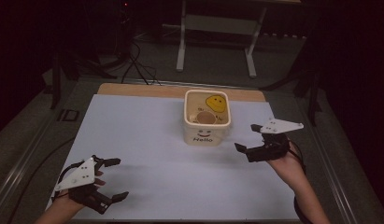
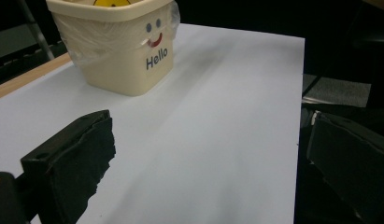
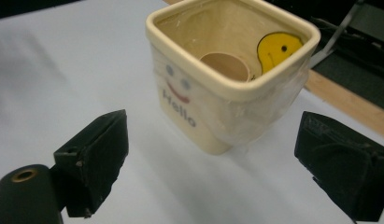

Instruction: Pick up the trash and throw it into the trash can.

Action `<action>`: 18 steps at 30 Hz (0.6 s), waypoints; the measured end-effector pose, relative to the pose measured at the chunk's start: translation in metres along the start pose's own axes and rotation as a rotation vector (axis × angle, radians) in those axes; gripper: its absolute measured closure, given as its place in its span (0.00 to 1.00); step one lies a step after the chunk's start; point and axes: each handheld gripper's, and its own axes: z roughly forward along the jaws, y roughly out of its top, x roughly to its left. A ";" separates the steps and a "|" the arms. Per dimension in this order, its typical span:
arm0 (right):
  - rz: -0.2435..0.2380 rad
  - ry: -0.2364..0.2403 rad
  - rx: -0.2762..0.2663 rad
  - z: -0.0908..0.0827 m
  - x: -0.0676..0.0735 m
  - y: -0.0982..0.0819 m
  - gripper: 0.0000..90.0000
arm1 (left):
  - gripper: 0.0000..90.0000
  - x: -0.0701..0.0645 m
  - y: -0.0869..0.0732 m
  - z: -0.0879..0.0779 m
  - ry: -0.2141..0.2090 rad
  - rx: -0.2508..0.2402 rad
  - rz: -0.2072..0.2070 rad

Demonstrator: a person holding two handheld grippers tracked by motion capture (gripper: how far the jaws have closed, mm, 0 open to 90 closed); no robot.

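Cream "Hello" tub (image 1: 207,122) upright at upper centre of the white table (image 1: 147,140), both grippers empty.
Right gripper (image 1: 249,139) just right of tub, fingers spread, not touching; left gripper (image 1: 116,178) lower left, well apart, fingers spread. Round brown cup (image 3: 225,66) sits inside tub.

Both grippers are matte black, each with two blocky jaws whose inner pads look rough and ragged-edged. The left gripper (image 1: 116,178) and the right gripper (image 1: 246,137) each carry a pale grey three-cornered plate dotted with small screws, and thin black cables loop back past bare forearms
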 end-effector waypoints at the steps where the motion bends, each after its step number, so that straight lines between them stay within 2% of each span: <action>1: 0.007 0.005 -0.001 -0.001 0.001 -0.004 0.11 | 0.02 0.000 0.000 0.000 0.000 0.000 -0.002; 5: 0.018 0.000 -0.007 -0.004 0.006 -0.016 0.11 | 0.02 0.000 0.000 0.000 0.002 0.001 -0.003; 8: 0.048 -0.007 -0.030 -0.006 0.012 -0.030 0.11 | 0.02 0.000 0.000 0.000 0.000 -0.002 0.000; 14: 0.067 -0.015 -0.031 -0.005 0.024 -0.049 0.11 | 0.02 0.000 0.001 -0.001 0.001 0.003 0.002; 17: 0.074 -0.010 -0.040 -0.005 0.026 -0.054 0.11 | 0.02 0.000 0.001 -0.001 0.001 0.000 0.001; 18: 0.089 0.000 -0.059 -0.005 0.029 -0.062 0.11 | 0.02 0.000 0.001 -0.001 0.001 0.001 0.002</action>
